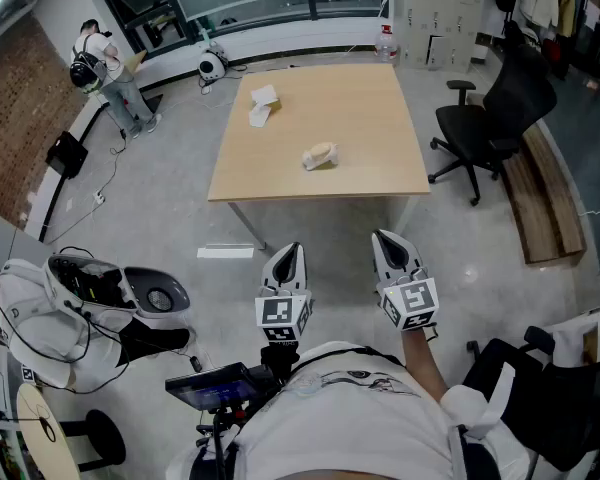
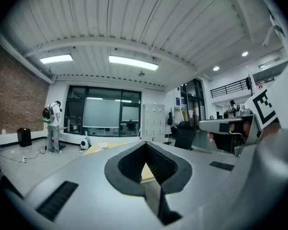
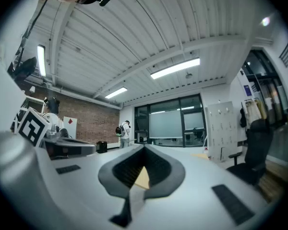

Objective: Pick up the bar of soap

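The wooden table (image 1: 380, 118) stood well ahead of the person. The left gripper (image 1: 289, 253) and right gripper (image 1: 388, 240) were level, short of its near edge, each with jaws pressed together on nothing. The pale bar of soap (image 1: 320, 155) lay near the table's middle, so the approach probably needed a step closer, with one gripper's jaws parted wide before straddling the bar squarely.

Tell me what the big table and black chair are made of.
The table top looks like pale wood or wood-look laminate, smooth and matte: even tan, no shine. The chair looks like black fabric or mesh on a plastic or metal base; too small to tell.
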A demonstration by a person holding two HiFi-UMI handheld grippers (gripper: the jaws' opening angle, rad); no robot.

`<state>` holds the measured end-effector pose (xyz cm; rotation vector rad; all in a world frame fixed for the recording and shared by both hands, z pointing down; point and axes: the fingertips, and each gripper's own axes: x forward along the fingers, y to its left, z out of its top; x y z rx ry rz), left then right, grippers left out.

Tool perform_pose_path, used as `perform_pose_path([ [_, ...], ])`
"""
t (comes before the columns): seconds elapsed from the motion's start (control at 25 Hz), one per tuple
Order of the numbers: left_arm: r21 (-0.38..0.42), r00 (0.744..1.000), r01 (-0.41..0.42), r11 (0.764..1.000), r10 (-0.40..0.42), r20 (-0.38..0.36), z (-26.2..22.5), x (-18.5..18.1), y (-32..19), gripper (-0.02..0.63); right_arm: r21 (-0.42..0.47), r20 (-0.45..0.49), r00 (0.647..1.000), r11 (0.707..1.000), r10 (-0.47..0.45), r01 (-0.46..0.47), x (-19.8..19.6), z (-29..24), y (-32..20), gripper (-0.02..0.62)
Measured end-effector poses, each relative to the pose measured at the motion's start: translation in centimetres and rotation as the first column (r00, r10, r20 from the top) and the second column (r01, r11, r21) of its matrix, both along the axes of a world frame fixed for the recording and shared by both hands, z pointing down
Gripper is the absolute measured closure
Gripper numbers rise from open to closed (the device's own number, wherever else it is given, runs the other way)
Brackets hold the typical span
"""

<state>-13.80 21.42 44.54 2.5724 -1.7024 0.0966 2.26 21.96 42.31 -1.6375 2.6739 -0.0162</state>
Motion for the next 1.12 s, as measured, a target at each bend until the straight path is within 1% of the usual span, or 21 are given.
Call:
perform_pose_path([
  [0.44,-0.005,1.000,0.003,1.000,-0.003,-0.006,0.4,0.2,-0.1,0.606,-0.008,-0.019,1.000,1.000,0.001,-0.001,0.1,0.4,-0.2,0.592],
  [0.72,0.013,1.000,-0.003,1.000,0.003,0.004,0.4,0.8,-0.2,0.606,-0.015,0.020,1.000,1.000,0.014,-0.014,0.9,0.8,-0.4,0.592],
  [1.12,0.017,1.000,-0.012,1.000,0.012,0.008,0.2,1.6,-0.9,0.606,-0.033,0.028,0.999,0.999,0.039,-0.038,2.1,1.1,-0.9,0.592],
])
